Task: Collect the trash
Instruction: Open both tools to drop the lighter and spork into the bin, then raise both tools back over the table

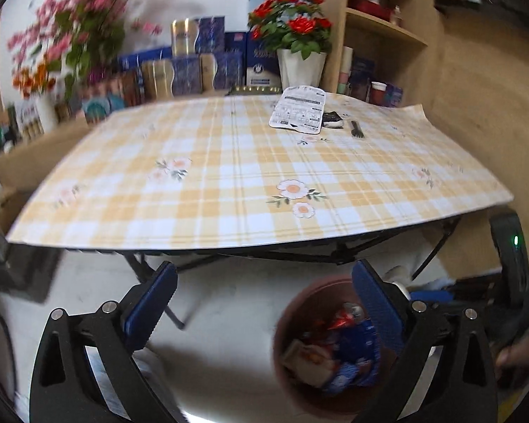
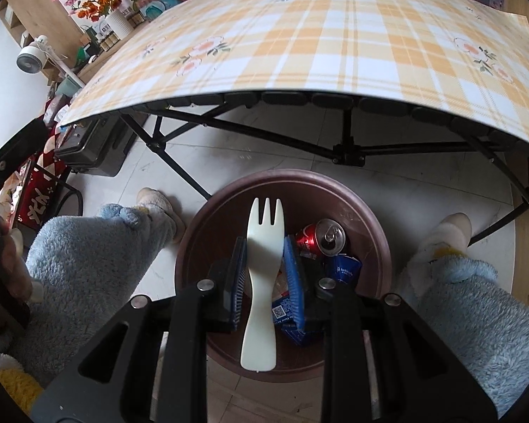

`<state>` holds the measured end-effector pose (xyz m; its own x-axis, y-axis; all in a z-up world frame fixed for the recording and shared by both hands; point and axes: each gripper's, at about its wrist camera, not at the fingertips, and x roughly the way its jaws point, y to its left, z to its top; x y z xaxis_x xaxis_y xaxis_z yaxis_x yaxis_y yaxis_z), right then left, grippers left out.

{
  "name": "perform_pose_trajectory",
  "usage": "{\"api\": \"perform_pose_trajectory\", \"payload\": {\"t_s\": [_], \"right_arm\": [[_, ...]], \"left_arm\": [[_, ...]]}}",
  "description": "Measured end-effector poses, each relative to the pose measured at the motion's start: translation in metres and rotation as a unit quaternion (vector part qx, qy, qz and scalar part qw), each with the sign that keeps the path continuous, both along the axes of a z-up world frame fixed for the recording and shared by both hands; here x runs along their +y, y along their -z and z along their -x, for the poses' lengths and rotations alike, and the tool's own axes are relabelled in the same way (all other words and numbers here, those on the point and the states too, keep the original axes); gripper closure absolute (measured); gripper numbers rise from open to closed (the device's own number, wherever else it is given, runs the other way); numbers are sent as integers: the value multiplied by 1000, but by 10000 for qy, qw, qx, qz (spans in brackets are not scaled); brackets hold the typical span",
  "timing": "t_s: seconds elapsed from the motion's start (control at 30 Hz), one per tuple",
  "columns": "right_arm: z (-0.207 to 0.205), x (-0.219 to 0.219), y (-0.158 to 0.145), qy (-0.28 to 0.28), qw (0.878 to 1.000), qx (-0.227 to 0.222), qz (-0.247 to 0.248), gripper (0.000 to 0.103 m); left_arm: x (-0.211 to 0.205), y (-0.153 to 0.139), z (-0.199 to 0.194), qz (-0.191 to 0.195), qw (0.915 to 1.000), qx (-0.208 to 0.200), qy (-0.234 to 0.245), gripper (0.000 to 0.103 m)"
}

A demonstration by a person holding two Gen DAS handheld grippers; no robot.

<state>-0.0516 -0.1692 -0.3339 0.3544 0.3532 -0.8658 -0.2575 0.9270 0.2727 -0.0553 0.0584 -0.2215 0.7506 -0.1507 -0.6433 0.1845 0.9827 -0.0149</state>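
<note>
Fork's hanging right over the bin

The white plastic fork (image 2: 262,275) is pinched in the right gripper (image 2: 264,275) jaws above the brown trash bin (image 2: 377,232); the left gripper (image 1: 264,303) is spread wide, empty. Wrappers remain on the counter (image 1: 229,183). An off-centre drop could bounce it onto the floor.

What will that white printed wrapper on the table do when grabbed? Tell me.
The wrapper lies flat and thin on the tablecloth, so it is probably light and floppy. Its edges hug the surface, so fingers may slide over it. It looks unlikely to roll.
</note>
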Motion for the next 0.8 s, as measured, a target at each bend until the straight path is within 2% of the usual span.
{"api": "perform_pose_trajectory", "payload": {"t_s": [0.07,0.17,0.23,0.5,0.57,0.6,0.63,0.73,0.8], "right_arm": [[0,0,2,-2,10000,38,42,78],[-1,2,5,14,9999,100,98,78],[-3,3,8,21,9998,133,132,78],[-4,8,13,-1,9992,242,306,78],[-4,8,13,35,9990,262,354,68],[-4,8,13,51,9991,248,354,57],[-4,8,11,83,9992,193,350,42],[-4,6,6,171,9992,34,356,13],[-5,4,2,233,9992,-54,305,6]], "left_arm": [[6,7,5,-80,9999,10,-94,6],[14,21,1,28,9991,288,-323,6],[19,21,-1,79,9986,255,-450,6],[28,30,-6,289,9971,483,-521,6],[29,30,-5,311,9970,475,-527,6],[29,29,-5,318,9970,466,-536,6],[29,29,-4,329,9969,455,-547,6],[31,28,-4,353,9968,436,-577,6],[33,27,-3,381,9966,403,-613,6]]}}
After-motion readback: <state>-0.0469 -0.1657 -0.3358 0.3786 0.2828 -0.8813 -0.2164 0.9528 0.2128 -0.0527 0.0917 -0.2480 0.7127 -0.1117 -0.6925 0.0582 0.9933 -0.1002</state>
